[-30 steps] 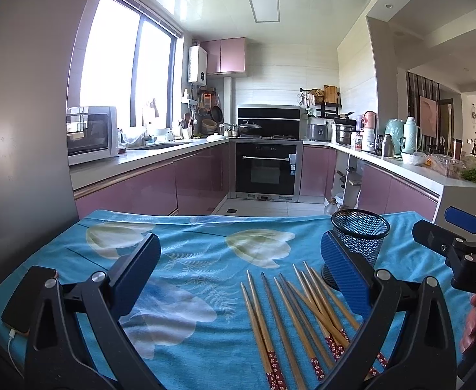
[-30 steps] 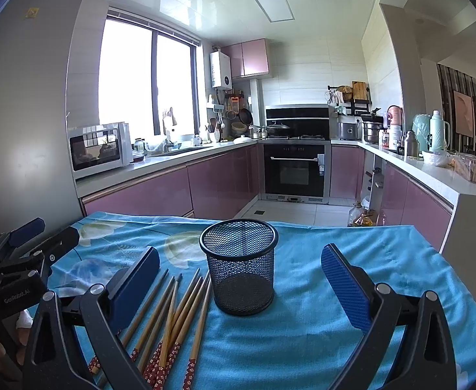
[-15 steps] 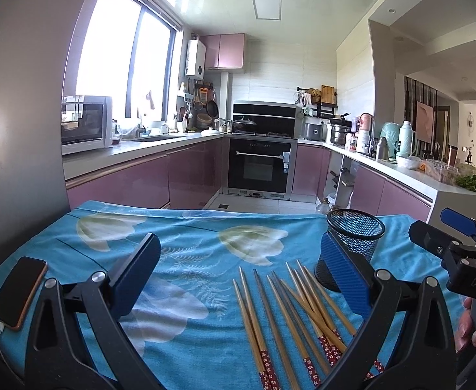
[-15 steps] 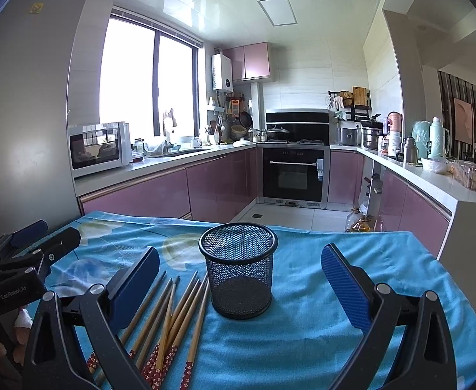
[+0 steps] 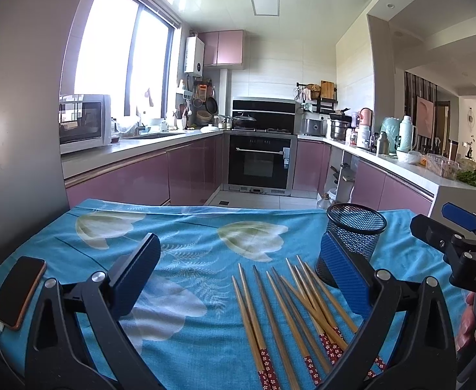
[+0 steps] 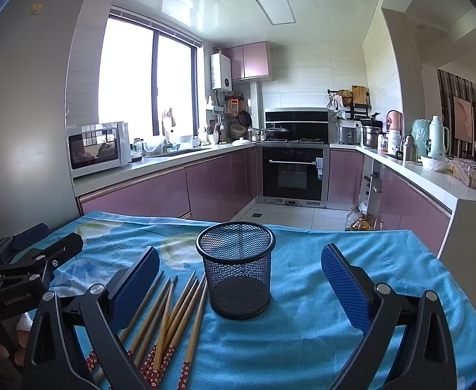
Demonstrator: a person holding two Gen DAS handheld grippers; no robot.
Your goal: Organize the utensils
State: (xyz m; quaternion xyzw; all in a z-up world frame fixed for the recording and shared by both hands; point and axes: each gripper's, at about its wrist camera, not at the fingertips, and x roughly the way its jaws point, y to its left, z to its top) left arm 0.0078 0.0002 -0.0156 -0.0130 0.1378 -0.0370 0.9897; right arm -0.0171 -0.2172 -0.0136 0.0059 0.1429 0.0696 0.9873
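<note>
**Chopsticks Loose Beside the Mesh Cup, Both Grippers Wide and Empty**

Where the frame ends, the red patterned ends of the chopsticks (image 5: 290, 312) are cut off, and some are hidden behind gripper arms. At far left a phone (image 5: 18, 292) is seen on the blue tablecloth (image 5: 189, 243). The left gripper (image 5: 238, 279) is held spread wide, nothing gripped. The chopsticks lie just left of the mesh cup (image 6: 236, 276). The right gripper (image 6: 241, 282) is likewise spread wide and empty.

Your table (image 5: 186, 351) carries a blue flowered cloth (image 6: 303, 334). On it you have loose chopsticks (image 5: 283, 312), an upright mesh cup (image 6: 236, 269) just beside them, and a phone (image 5: 18, 292) at the left edge.
</note>
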